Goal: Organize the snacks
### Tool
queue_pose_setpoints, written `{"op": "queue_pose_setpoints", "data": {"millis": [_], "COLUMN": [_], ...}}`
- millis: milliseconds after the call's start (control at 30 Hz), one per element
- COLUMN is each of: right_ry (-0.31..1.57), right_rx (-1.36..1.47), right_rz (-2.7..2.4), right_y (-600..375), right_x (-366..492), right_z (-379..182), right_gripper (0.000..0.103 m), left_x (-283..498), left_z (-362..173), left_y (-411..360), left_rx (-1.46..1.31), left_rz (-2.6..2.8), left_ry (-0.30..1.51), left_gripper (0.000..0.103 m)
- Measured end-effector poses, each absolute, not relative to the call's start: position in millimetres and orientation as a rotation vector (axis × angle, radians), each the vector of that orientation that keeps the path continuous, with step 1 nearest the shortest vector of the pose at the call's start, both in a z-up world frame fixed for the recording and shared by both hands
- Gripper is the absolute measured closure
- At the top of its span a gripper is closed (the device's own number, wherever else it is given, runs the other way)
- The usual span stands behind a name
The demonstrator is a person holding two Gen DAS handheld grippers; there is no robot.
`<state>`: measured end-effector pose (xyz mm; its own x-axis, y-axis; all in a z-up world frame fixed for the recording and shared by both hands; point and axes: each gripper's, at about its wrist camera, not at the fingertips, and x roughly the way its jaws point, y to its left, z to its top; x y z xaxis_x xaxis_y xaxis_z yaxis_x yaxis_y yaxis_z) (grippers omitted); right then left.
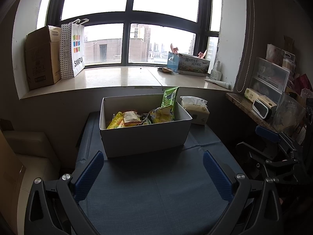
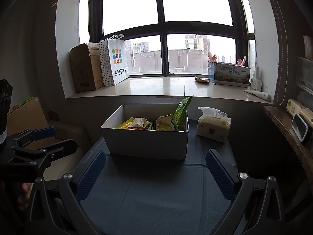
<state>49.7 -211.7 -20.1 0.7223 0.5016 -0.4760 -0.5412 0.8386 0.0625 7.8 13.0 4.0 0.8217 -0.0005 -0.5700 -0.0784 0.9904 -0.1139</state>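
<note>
A white cardboard box (image 1: 144, 141) stands on the dark blue table (image 1: 156, 192). It holds several snack packets: yellow and orange ones (image 1: 125, 119) at the left, a pale yellow bag (image 1: 162, 114), and a tall green packet (image 1: 169, 98) leaning at the right. The box also shows in the right wrist view (image 2: 146, 143), with the green packet (image 2: 182, 109). My left gripper (image 1: 153, 174) is open and empty, just short of the box. My right gripper (image 2: 155, 174) is open and empty, also just short of the box. Each gripper shows at the edge of the other's view.
A tissue pack (image 1: 195, 109) lies right of the box (image 2: 213, 125). The window sill (image 1: 117, 76) carries a brown carton (image 1: 42, 58), a SANFU bag (image 1: 73, 49) and a printed box (image 1: 188, 64). A cluttered shelf (image 1: 254, 105) is at the right. A beige seat (image 2: 64, 135) is left.
</note>
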Motion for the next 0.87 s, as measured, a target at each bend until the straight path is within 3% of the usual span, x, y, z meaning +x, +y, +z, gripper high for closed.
{"op": "queue_pose_setpoints", "data": {"millis": [867], "right_ry": [0.503], "right_rx": [-0.079], "right_rz": [0.576], "right_y": [-212.4], "right_x": [50.5], "right_z": [-20.6], "right_gripper": [0.0], "left_x": [8.2], "left_z": [0.7], "left_y": [10.5], "left_rx": [-0.138], "left_rz": [0.034], "left_ry": [0.61], "left_gripper": [0.0]}}
